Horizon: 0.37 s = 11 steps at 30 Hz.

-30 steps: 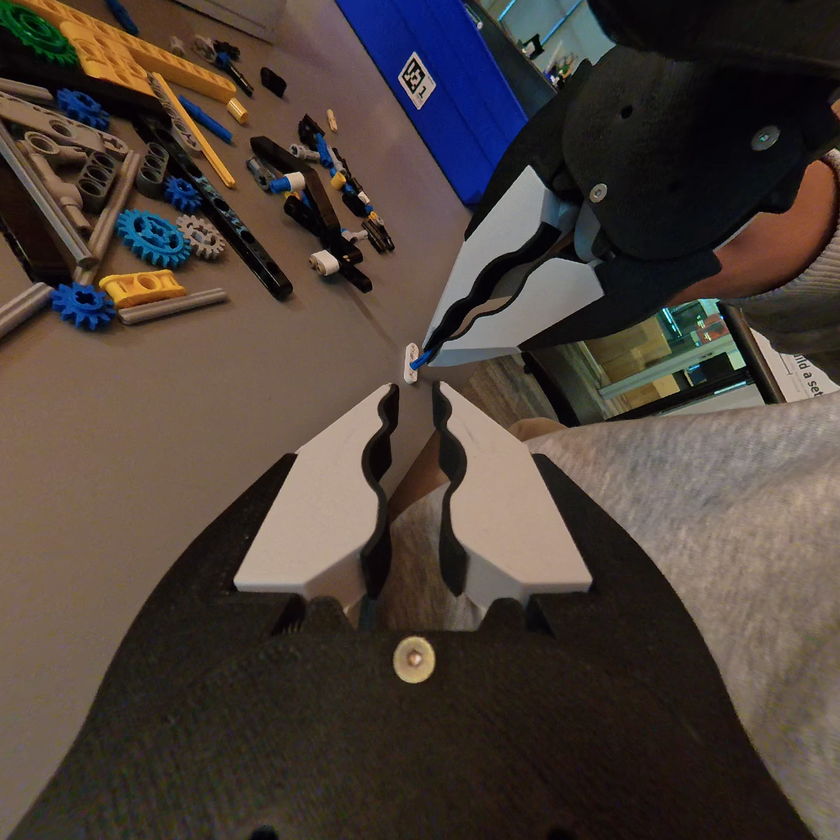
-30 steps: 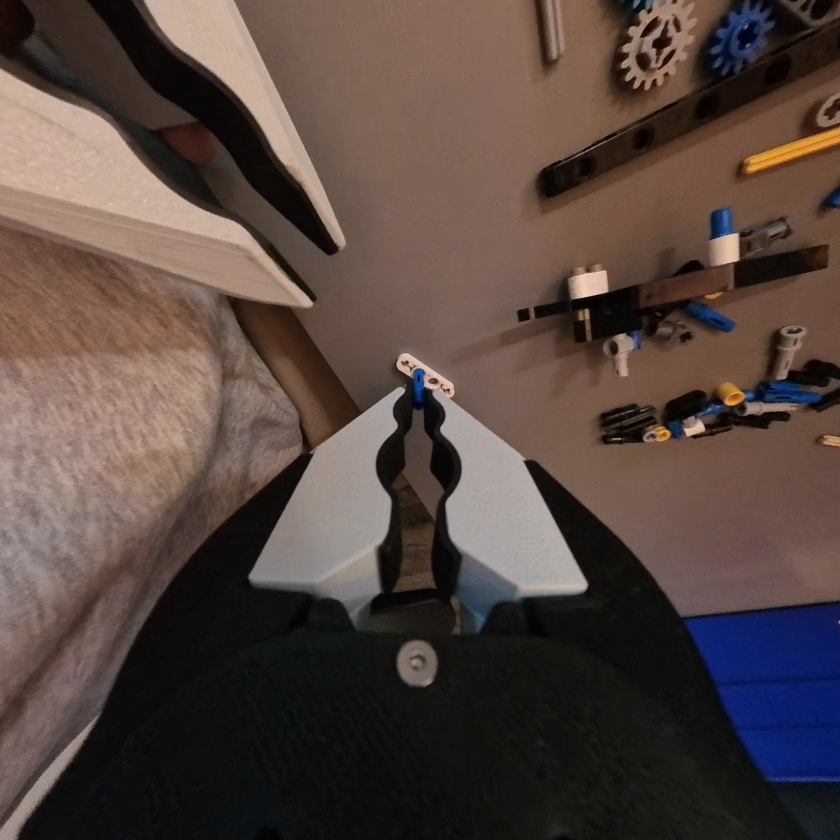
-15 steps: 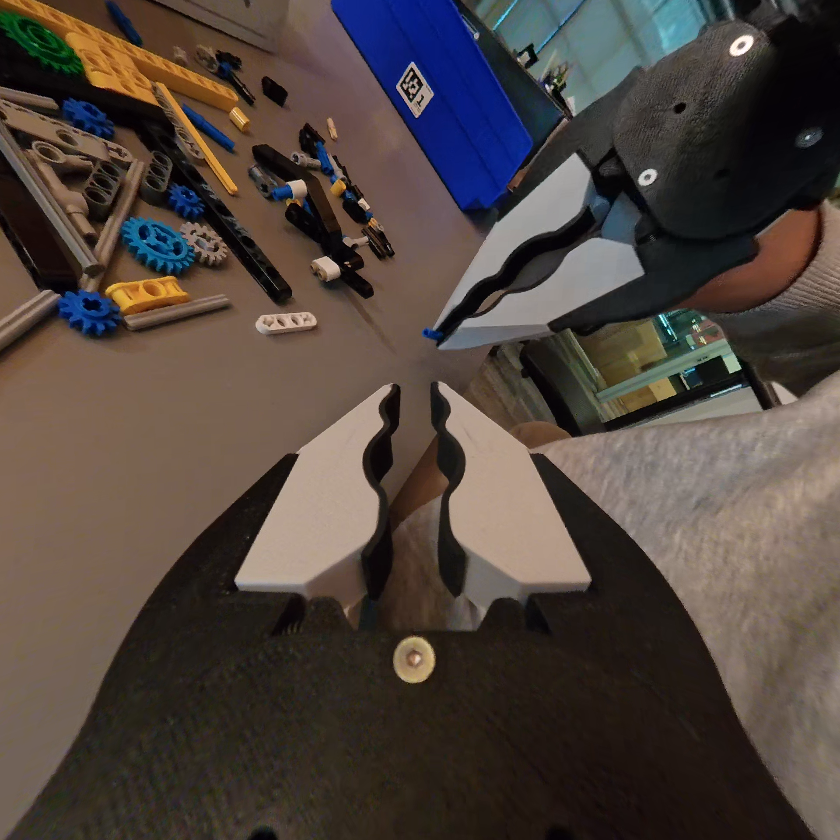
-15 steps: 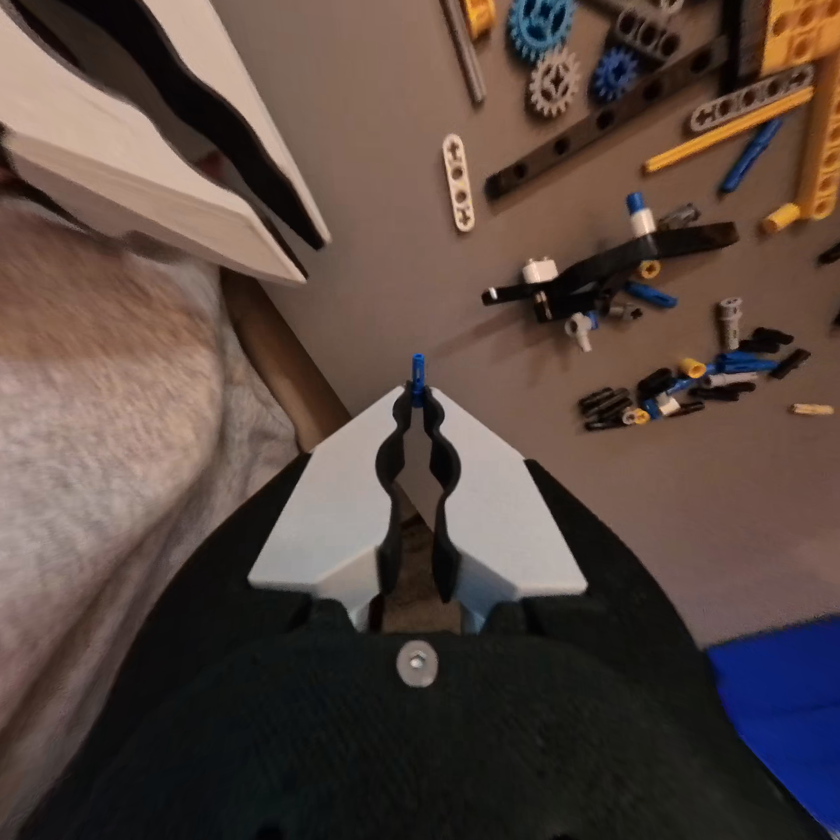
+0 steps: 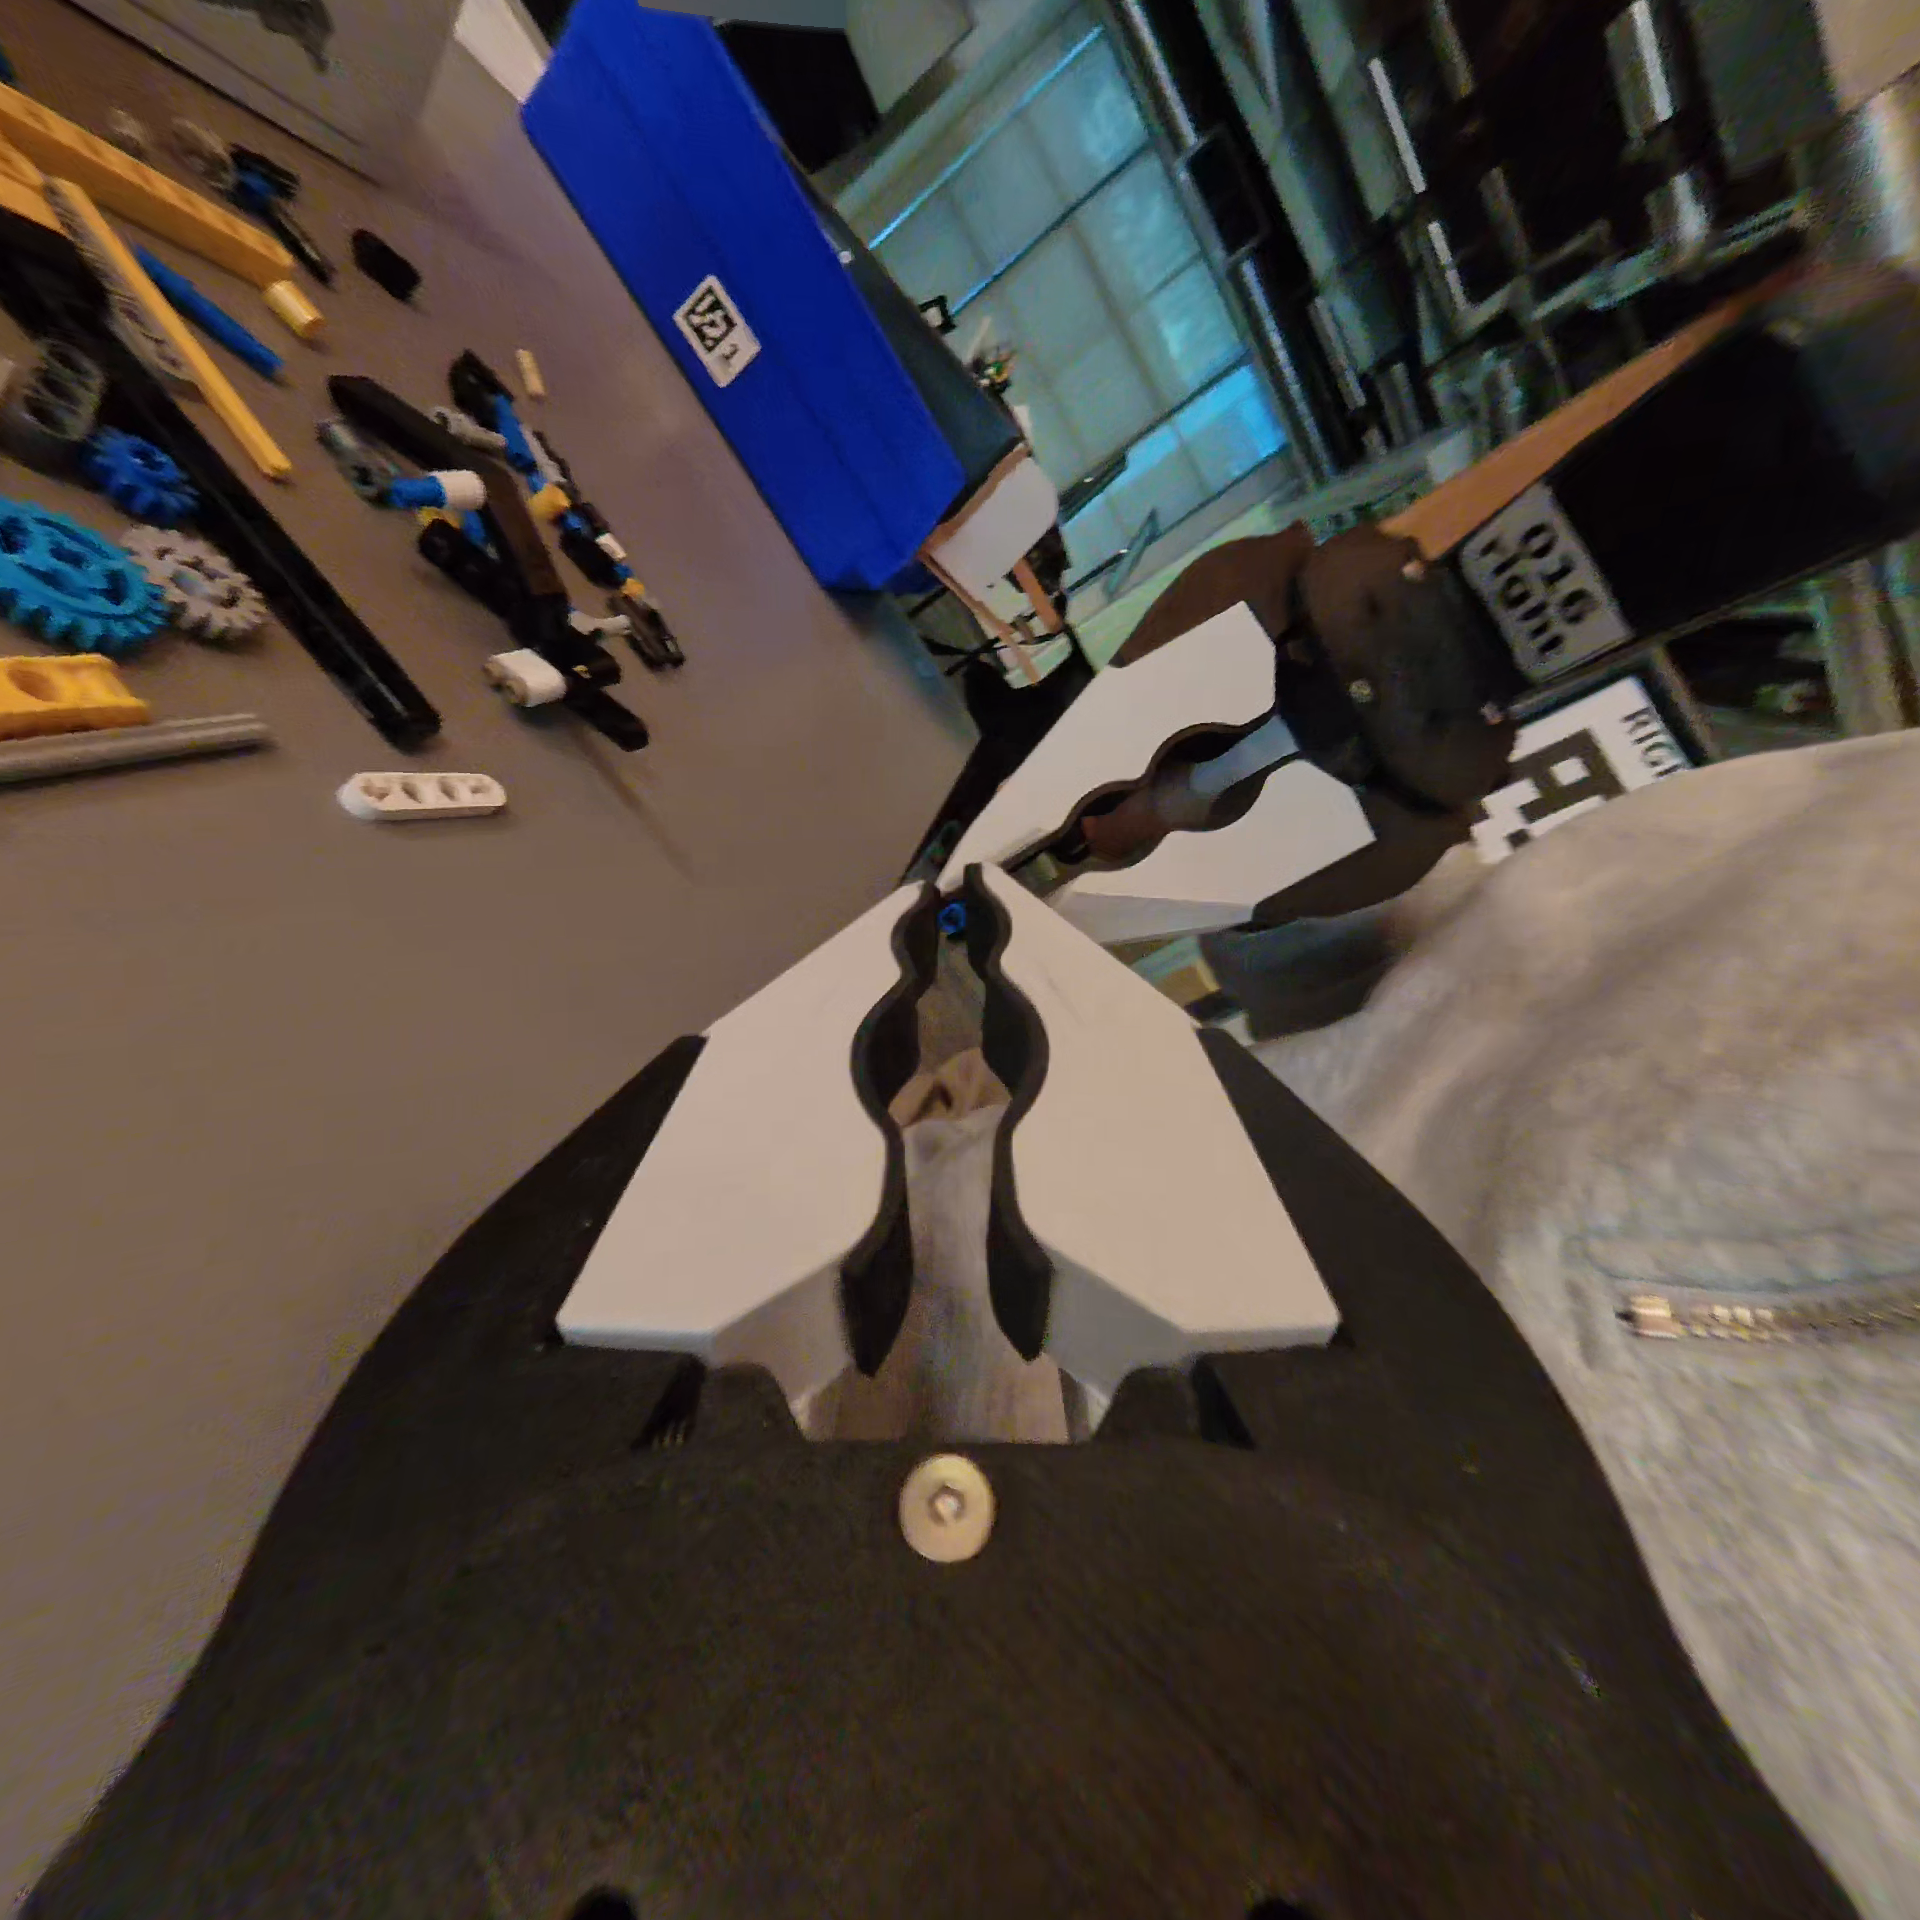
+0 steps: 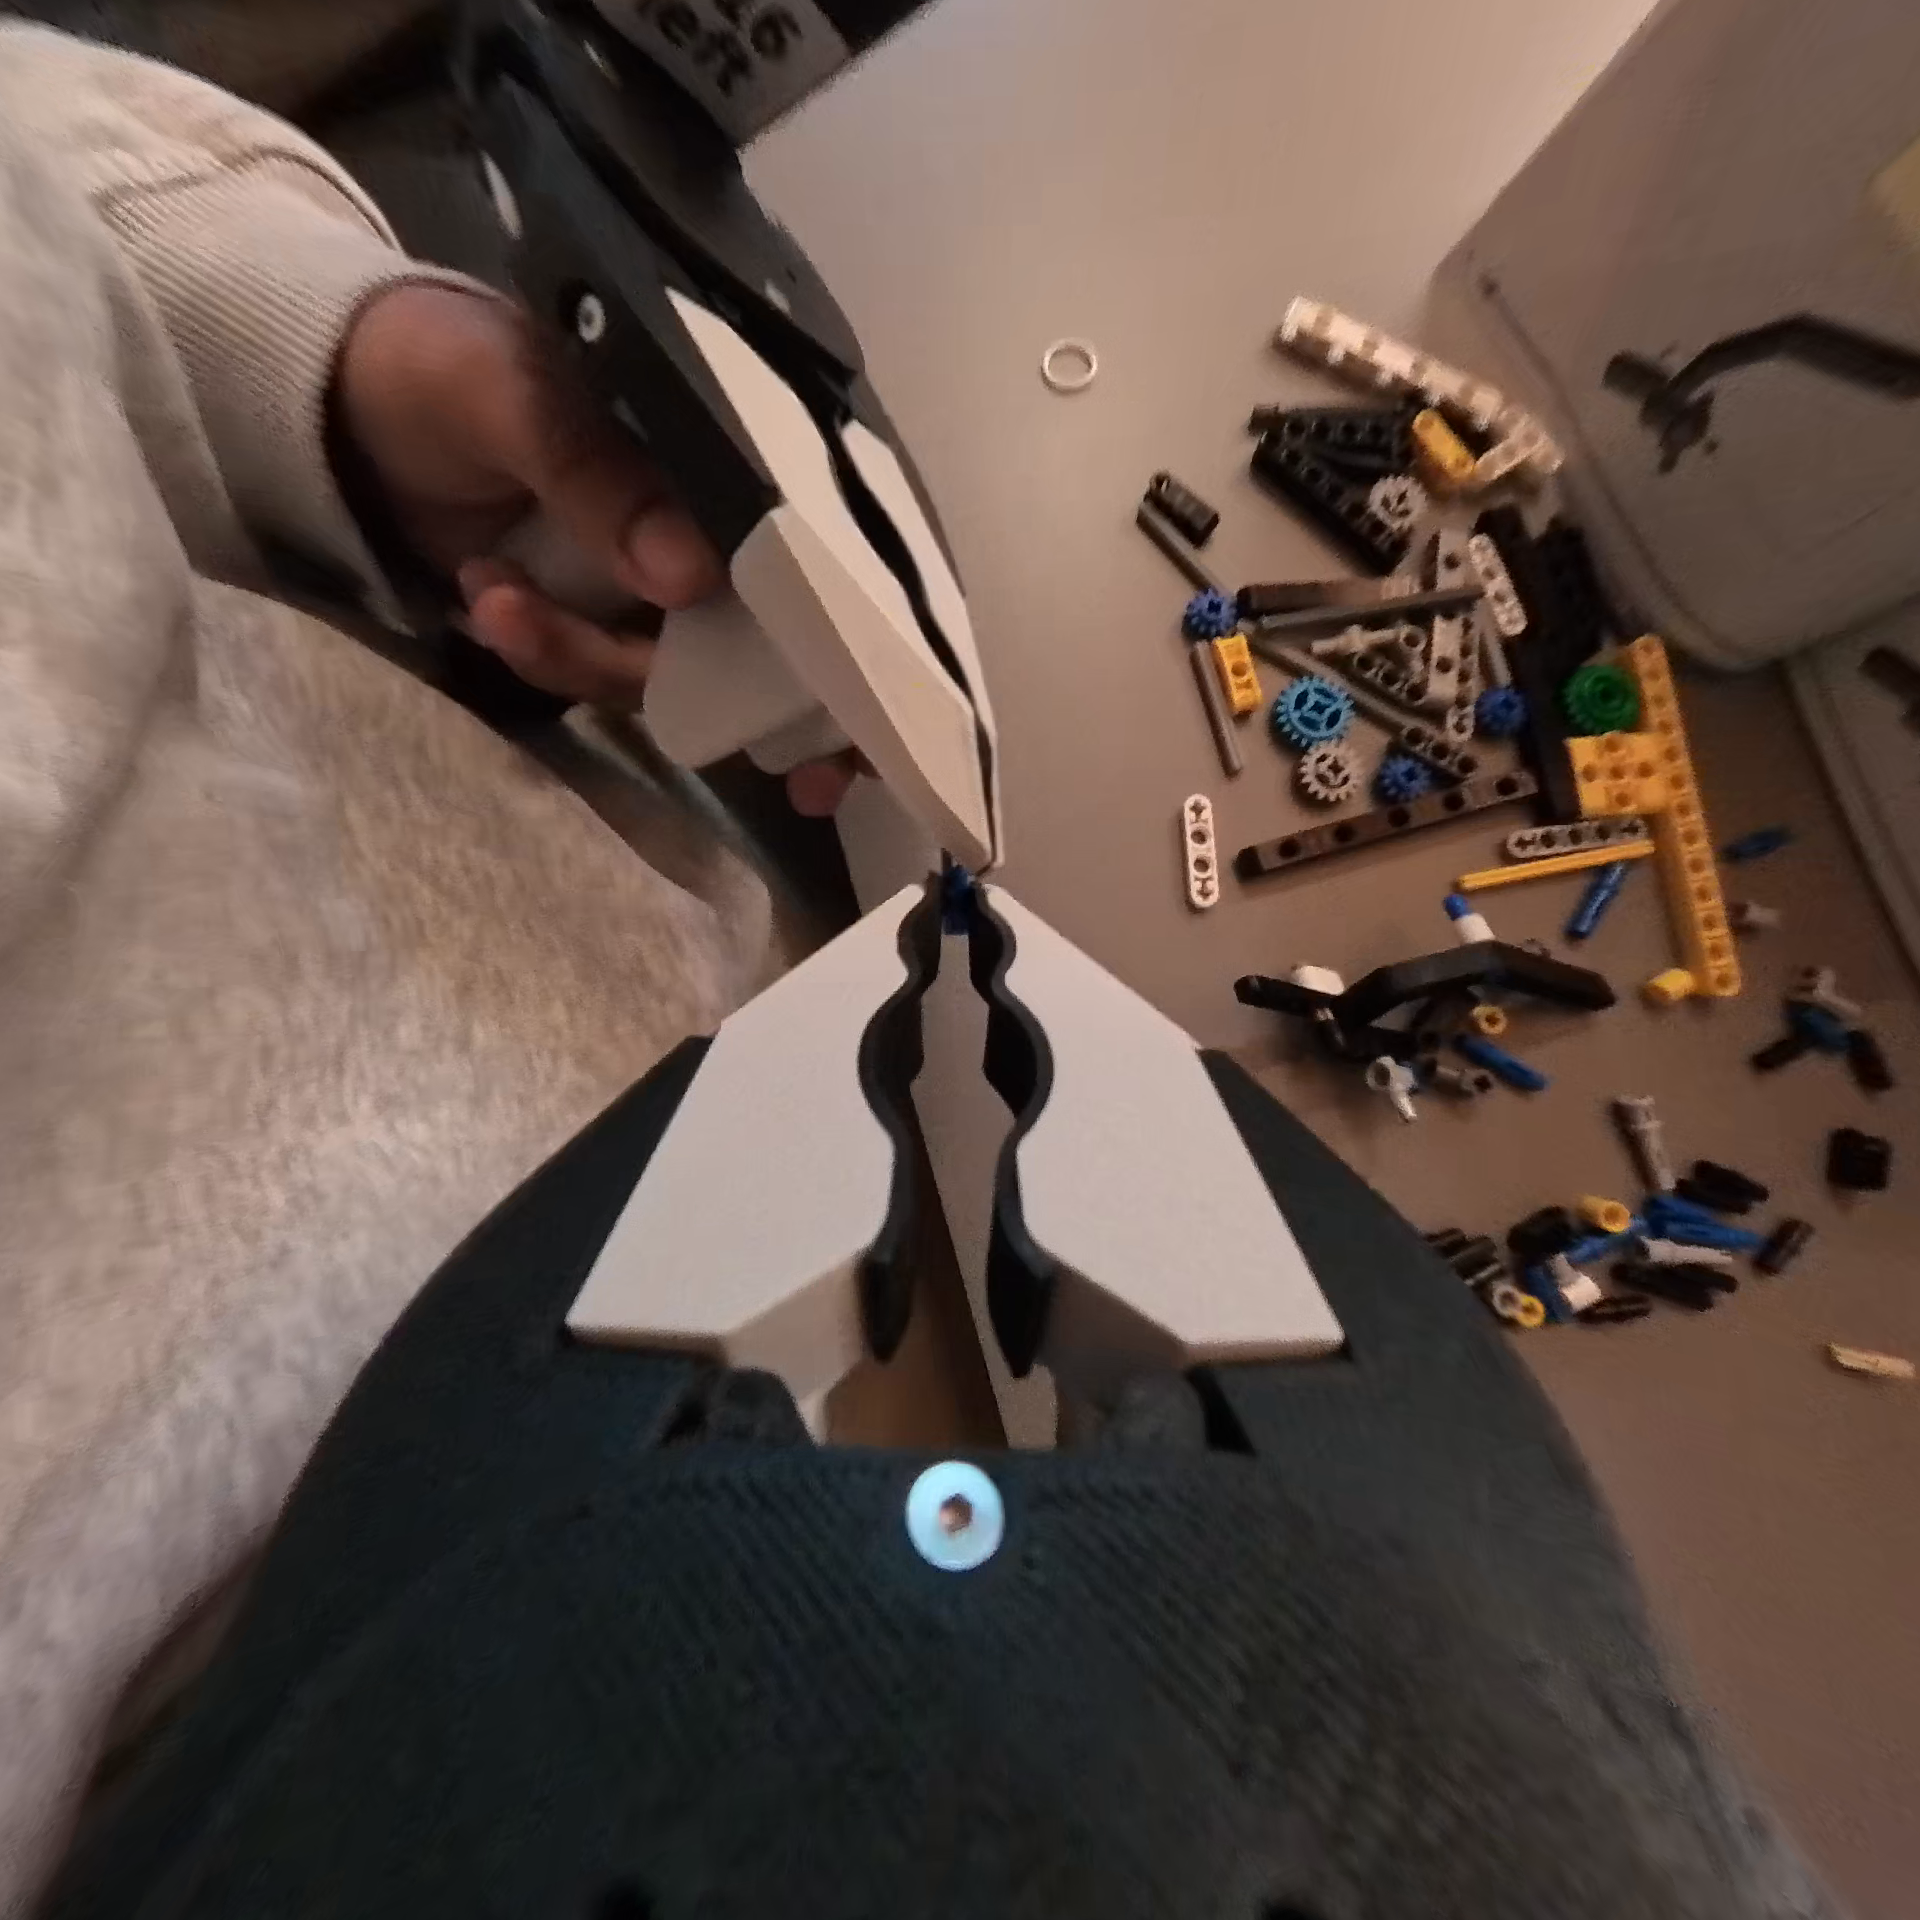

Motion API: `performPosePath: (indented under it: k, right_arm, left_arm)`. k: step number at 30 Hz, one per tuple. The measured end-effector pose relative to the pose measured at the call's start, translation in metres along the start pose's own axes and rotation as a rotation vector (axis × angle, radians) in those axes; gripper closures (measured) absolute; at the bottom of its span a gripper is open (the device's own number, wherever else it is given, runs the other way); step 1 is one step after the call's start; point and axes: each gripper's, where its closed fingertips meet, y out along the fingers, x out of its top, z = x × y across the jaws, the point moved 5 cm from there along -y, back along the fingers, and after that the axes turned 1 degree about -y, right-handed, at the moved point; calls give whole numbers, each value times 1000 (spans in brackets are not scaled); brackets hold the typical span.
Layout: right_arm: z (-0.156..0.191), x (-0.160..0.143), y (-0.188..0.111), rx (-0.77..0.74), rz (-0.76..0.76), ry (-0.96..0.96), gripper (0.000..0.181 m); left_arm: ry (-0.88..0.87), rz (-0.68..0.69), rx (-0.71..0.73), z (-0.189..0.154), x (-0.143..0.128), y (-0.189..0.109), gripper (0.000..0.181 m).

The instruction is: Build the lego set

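Observation:
A small blue pin (image 5: 951, 918) sits between the fingertips of my left gripper (image 5: 951, 909), which is shut on it above the table's near edge. My right gripper (image 6: 958, 902) is also shut on the blue pin (image 6: 956, 891), tip to tip with the left gripper (image 6: 977, 847), which reaches in from the upper left. In the left wrist view the right gripper (image 5: 1023, 857) comes in from the right. A white three-hole beam (image 5: 421, 796) lies loose on the grey table; it also shows in the right wrist view (image 6: 1200, 850).
Loose parts lie on the table beyond: a long black beam (image 6: 1382, 826), a yellow frame (image 6: 1673, 810), blue gears (image 6: 1312, 710), a black assembly (image 6: 1423, 982), a heap of small pins (image 6: 1621, 1247). A blue bin (image 5: 748, 312) stands behind. A person's grey sweater (image 5: 1558, 1143) is close.
The white beam came off the blue pin and now lies on the table. The right gripper brought the pin to the left gripper, which closed on it.

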Motion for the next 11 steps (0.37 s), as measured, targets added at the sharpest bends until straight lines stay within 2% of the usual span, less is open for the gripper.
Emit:
performPosePath:
  k: [3,8,11]
  right_arm:
    - [3,0,-12,9,-127,22,178]
    - [2,0,-31,58,-357,115,178]
    - [-1,-5,-36,117,-476,226,178]
  left_arm:
    - [-59,-17,-98,-10,2,2,178]
    - [-288,-58,-327,-18,5,9,179]
    - [-323,-69,-363,-21,4,15,178]
